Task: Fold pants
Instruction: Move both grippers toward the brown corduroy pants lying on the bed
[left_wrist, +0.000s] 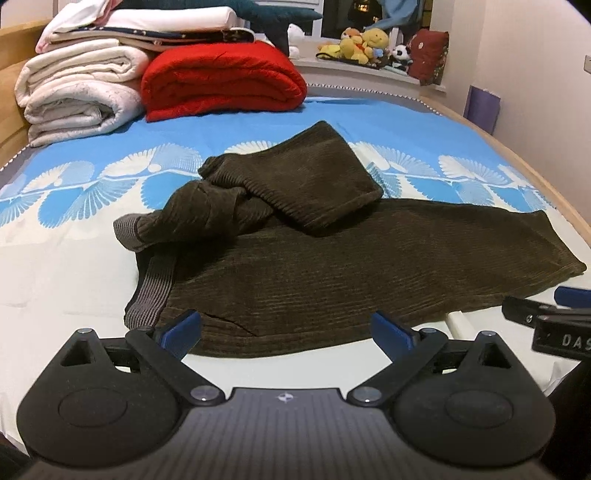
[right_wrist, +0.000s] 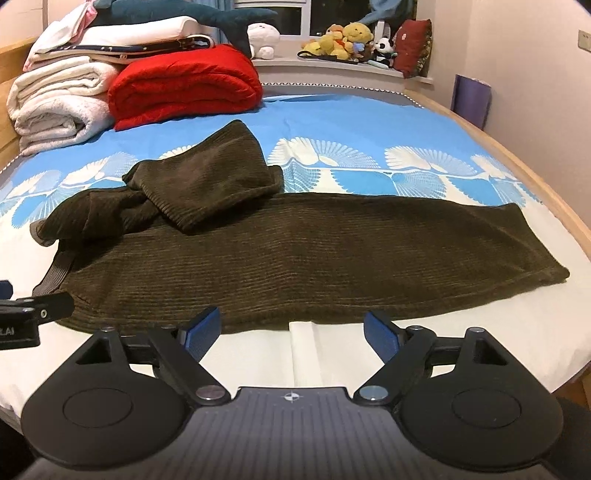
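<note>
**Two open grippers at the near edge of the pants**

Through the left wrist camera we see our left gripper (left_wrist: 286, 334) with its blue pads spread wide and nothing between them. Dark corduroy pants (left_wrist: 332, 273) lie just ahead of the fingertips on the bedspread (left_wrist: 74, 266), the grey waistband (left_wrist: 147, 291) ahead and to the left. One leg runs off to the right; the other is bunched and folded back over the top (its cuff lands ahead of us, slightly right). Beyond sit a red blanket (left_wrist: 221, 79) and white blankets (left_wrist: 77, 92).

Through the right wrist camera, our right gripper (right_wrist: 291, 332) likewise stands wide and holds nothing, pads just short of the pants' (right_wrist: 295, 258) near edge. Their long leg stretches ahead and right, the crumpled leg ahead and left. Our left gripper's tip (right_wrist: 37, 314) shows far left.
</note>
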